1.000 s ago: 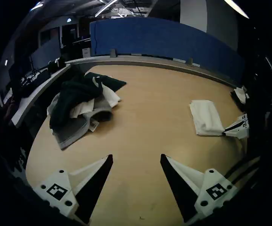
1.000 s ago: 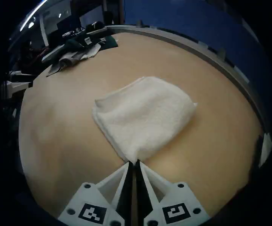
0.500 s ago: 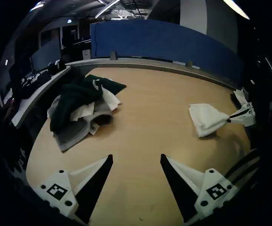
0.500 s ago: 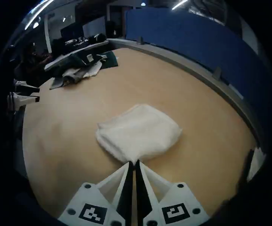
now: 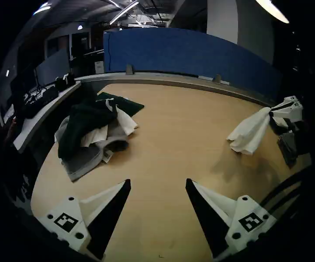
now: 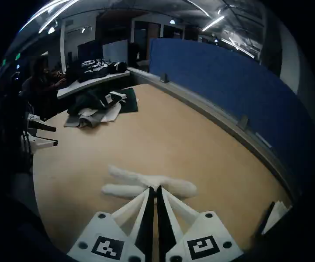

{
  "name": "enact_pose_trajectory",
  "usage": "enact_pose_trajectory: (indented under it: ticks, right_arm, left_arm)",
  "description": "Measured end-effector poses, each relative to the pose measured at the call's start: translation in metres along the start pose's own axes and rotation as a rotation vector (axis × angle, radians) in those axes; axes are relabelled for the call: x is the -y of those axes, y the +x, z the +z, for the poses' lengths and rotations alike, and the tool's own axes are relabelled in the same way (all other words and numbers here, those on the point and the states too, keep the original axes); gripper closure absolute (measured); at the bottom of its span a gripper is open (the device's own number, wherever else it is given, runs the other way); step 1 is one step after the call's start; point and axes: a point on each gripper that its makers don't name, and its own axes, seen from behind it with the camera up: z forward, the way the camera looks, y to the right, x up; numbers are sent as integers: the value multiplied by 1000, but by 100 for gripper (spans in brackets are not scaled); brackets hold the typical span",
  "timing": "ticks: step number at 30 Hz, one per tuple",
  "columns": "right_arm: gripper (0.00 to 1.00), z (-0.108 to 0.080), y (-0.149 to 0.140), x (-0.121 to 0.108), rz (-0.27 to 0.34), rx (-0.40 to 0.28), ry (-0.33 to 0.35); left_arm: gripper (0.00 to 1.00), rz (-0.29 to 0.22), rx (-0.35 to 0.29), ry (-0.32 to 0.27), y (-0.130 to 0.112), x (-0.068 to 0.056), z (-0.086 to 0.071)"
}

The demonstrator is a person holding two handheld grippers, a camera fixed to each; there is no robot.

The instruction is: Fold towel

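The right gripper (image 6: 154, 192), jaws clenched on one corner, dangles the white towel (image 5: 250, 134) above the tabletop's (image 5: 179, 118) edge (soft, light, floppy: pinch corners). The left gripper (image 5: 157, 185) has its jaws released.

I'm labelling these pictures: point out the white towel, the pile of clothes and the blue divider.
white towel (image 5: 247, 136), left gripper view, middle of the hanging cloth
pile of clothes (image 5: 87, 118), left gripper view, dark garment on top
blue divider (image 5: 188, 52), left gripper view, middle of its face
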Motion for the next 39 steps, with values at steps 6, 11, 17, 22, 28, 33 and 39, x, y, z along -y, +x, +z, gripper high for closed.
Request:
enact_pose_trajectory:
  ticks: [6,11,17,22,28,33,39]
  right_arm:
    - [96,-7,8,-2,-4,-17,-6]
    - [97,-11,14,-3,-5,-25,-8]
    - [96,-18,16,-8,-1,-33,-18]
    - [96,-29,14,-23,12,-34,-41]
    - [96,-49,3,-53,31,-24,-89]
    - [96,-71,-10,-84,44,-5,-137]
    - [96,-97,-27,-122,64,15,-195]
  left_arm:
    - [7,-1,-5,-3,3,-2,-2]
    - [7,-1,-6,-6,4,-4,-3]
    - [7,-3,-8,-8,6,-7,-2]
    - [7,-3,-9,-13,8,-10,-1]
    - [7,6,-9,-21,10,-16,1]
    - [7,14,-9,-29,11,-23,2]
    - [7,23,-9,-37,12,-29,3]
